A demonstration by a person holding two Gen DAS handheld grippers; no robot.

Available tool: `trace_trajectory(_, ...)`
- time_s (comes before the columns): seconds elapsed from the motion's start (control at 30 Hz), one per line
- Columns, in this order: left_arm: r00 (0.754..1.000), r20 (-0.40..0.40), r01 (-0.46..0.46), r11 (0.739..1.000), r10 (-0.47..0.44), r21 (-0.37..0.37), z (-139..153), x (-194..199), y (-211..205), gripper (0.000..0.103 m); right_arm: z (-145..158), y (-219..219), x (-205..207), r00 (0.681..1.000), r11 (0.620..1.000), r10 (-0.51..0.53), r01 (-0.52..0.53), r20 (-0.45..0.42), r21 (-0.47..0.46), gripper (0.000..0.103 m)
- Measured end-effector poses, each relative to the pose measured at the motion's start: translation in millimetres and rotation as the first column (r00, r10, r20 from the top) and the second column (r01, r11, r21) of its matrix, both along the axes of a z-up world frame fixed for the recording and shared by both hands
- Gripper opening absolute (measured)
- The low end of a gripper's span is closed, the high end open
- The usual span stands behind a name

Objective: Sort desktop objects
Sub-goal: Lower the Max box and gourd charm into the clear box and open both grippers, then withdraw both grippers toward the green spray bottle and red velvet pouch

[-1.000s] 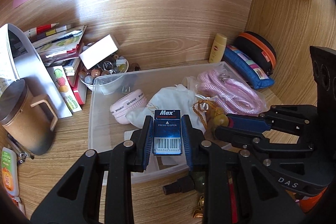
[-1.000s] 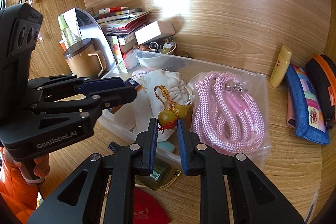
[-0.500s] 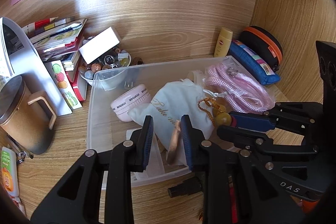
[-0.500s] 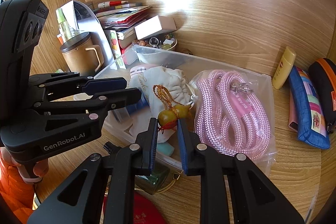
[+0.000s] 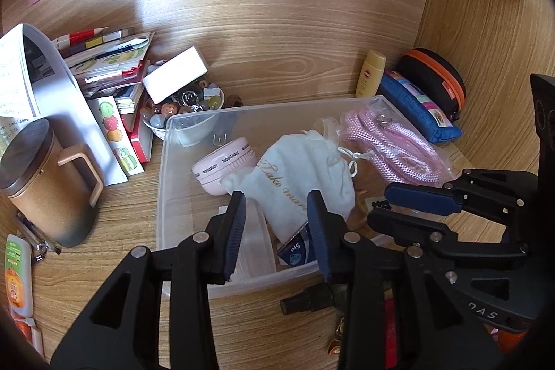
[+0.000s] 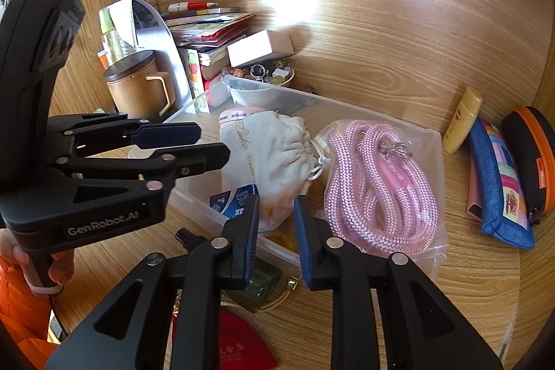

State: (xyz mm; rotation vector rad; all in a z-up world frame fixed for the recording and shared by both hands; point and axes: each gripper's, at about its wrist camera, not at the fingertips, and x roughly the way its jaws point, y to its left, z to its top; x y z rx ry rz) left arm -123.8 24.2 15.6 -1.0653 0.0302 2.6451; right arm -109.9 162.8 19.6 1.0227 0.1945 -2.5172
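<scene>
Where it lies tilted in the clear bin [image 5: 166, 182], the small box [image 5: 295, 250] shows blue.

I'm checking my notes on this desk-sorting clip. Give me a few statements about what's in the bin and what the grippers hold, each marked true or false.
1. The blue box lies in the clear bin. True.
2. The left gripper clamps the blue box. False: its jaws have just been opening and grip nothing.
3. The pink rope is bagged in clear plastic. True.
4. The white pouch sits outside the bin. False: it lies inside.
5. The right gripper holds the rope. False: it holds nothing.
</scene>
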Motion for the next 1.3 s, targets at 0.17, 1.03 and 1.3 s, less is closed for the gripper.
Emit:
trace_trajectory(0.17,1.000,-0.021,-0.011,1.000,0.011,-0.004,5.8,10.0,-2.5,0.045,3.6,1.7,8.0,1.000,1.000,-0.006,0.006,-0.013,-0.005,0.034)
trace_trajectory(1.03,0.992,-0.049,-0.119,0.993,0.120,0.017,5.9,80.5,-36.2,0.090,-10.7,5.8,76.6,0.999,0.999,-0.052,0.052,-0.013,-0.001,0.082)
trace_trajectory(1.3,0.992,0.011,-0.124,0.992,0.124,0.011,-20.9,94.1,-36.9,0.090,-52.1,-7.2,79.4,0.996,0.998,-0.040,0.036,0.075,0.048,0.082)
